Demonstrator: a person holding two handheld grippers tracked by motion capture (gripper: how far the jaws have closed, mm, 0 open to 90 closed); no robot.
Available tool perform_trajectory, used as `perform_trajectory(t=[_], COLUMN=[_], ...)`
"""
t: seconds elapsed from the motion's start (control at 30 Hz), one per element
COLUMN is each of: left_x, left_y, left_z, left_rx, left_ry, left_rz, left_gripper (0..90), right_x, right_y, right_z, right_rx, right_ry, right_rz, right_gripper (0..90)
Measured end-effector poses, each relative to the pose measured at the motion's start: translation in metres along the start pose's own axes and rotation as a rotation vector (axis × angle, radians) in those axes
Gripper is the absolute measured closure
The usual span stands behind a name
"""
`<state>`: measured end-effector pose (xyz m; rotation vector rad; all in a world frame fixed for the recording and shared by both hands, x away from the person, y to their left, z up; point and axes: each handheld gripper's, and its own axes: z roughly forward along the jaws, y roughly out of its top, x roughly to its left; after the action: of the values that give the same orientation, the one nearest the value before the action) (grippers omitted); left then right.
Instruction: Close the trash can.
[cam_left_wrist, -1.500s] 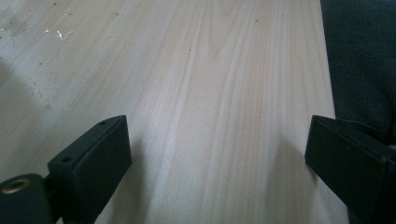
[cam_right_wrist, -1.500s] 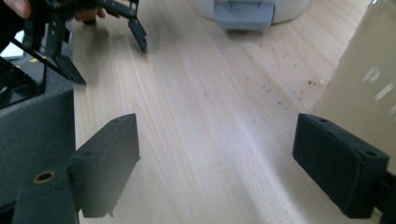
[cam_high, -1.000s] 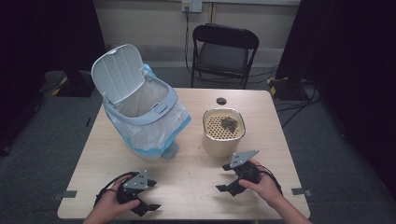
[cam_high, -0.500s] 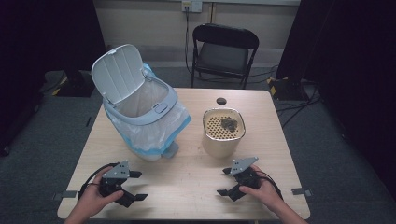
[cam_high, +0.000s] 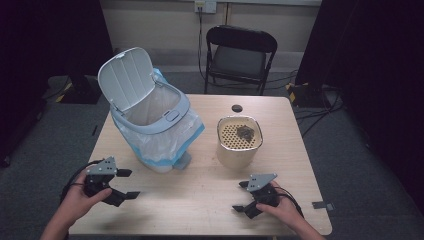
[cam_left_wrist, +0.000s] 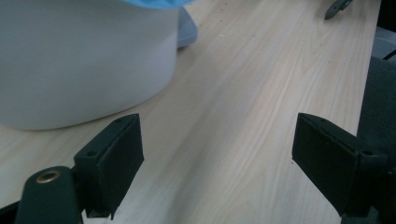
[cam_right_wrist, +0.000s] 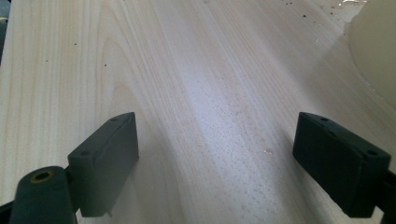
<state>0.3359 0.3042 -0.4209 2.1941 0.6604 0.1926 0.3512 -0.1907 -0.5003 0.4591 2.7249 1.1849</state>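
Pale wood counter (cam_high: 200, 200) at the near edge: left gripper (cam_high: 122, 184) has swung out leftward and lifted, fingers wide and empty, right gripper (cam_high: 244, 196) likewise wide; lined bin (cam_high: 155, 125) beyond left, beige canister (cam_high: 239, 145) beyond right, both untouched

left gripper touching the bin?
Apart. High view: bare table shows between the left gripper and the white bin; its jaws stand open, empty.

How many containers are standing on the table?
2: a white lidded bin with a blue-edged bag at the left, and a beige perforated-top canister to its right.
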Motion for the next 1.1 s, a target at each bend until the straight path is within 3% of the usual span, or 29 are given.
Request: perform_trajectory(t=[0.27, 0.4, 1.1], left_x=[0.020, 0.026, 0.063], left_y=[0.019, 0.031, 0.083], left_z=[-0.028, -0.037, -0.093], left_rx=[-0.022, -0.002, -0.055], left_ry=[0.061, 0.073, 0.168], left_rz=[-0.025, -0.020, -0.061], left_gripper=[16.1, 16.0, 15.9], right_x=[0.000, 0.000, 0.000], right_y=[0.000, 0.000, 0.000], right_z=[0.000, 0.000, 0.001], right_rx=[0.000, 0.000, -0.001], right_ry=[-0.006, -0.006, -0.004], right_rz=[0.003, 0.003, 0.003], right_gripper=[13.3, 13.3, 13.2])
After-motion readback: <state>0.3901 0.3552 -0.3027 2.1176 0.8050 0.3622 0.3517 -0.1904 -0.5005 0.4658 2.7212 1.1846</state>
